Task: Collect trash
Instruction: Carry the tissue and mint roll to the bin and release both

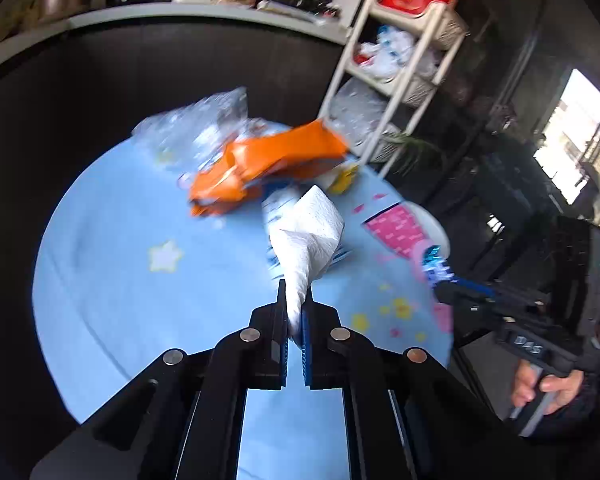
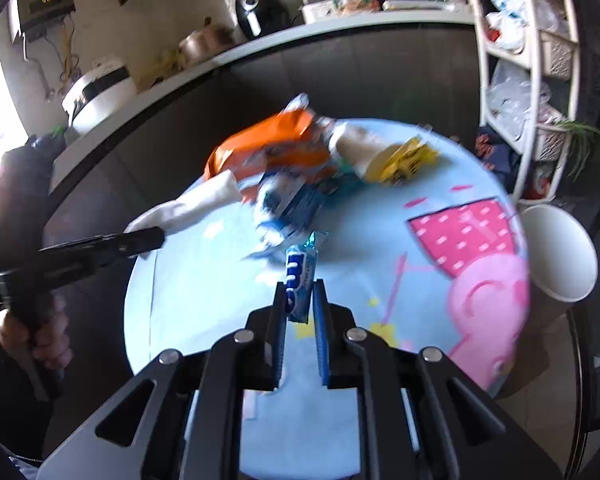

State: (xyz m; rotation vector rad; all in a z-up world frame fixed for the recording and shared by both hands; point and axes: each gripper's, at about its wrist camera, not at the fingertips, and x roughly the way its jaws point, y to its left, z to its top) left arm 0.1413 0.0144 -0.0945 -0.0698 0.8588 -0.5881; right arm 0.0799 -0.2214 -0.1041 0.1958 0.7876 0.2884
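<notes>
My left gripper is shut on a crumpled white paper towel and holds it above the round blue table. It also shows in the right wrist view with the paper towel. My right gripper is shut on a blue candy wrapper; it shows in the left wrist view at the table's right edge. An orange bag, clear plastic, a blue-white wrapper and a yellow wrapper lie at the table's far side.
A white paper cup bin stands off the table's right edge. A white shelf rack with bags stands at the far right. A dark counter with appliances runs behind the table.
</notes>
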